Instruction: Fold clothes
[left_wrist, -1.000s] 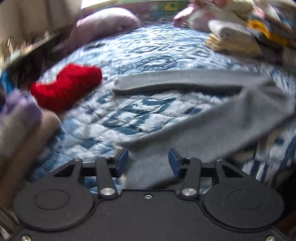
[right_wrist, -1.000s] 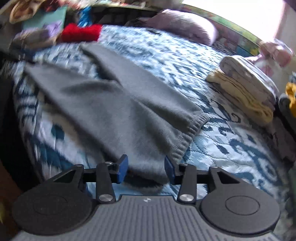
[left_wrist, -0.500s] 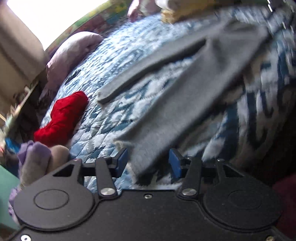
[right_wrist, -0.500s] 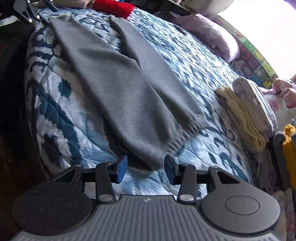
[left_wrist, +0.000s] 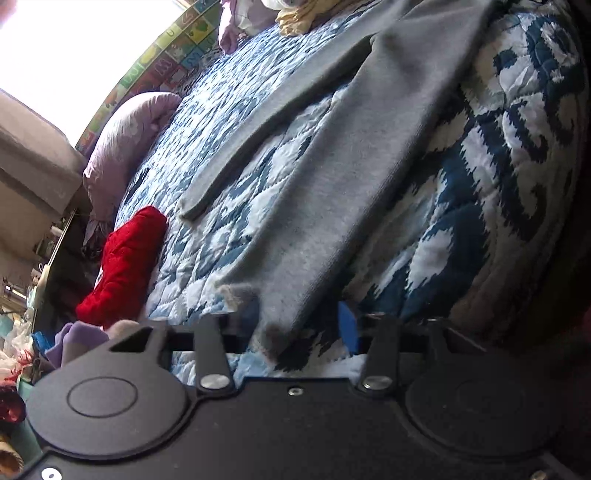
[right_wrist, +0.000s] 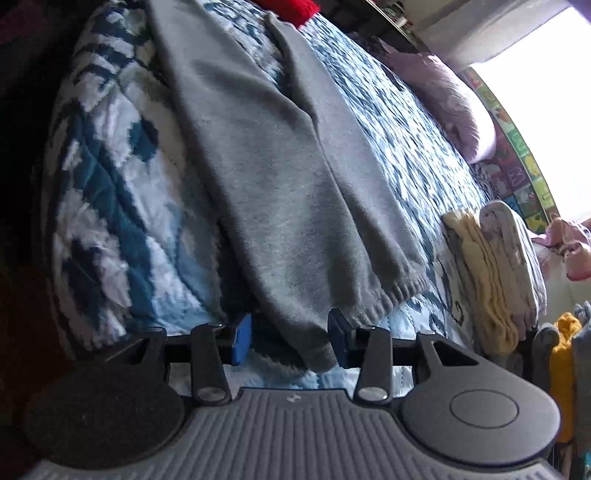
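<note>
This is a bedroom in a home. A big bed (left_wrist: 517, 155) fills most of the view, covered with a blue and white quilt (right_wrist: 110, 229). A soft purple pillow (left_wrist: 122, 147) lies at its far end, near a bright window (right_wrist: 546, 66). A strip of colorful picture squares (right_wrist: 524, 166) runs along the wall. Folded clothes (right_wrist: 491, 266) sit in a pile on the bed, and a gray sweater (right_wrist: 280, 192) is spread out flat.

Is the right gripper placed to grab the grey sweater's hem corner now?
Probably yes: the right gripper is open, the grey sweater hem corner lies between its fingers, nothing blocking.
</note>
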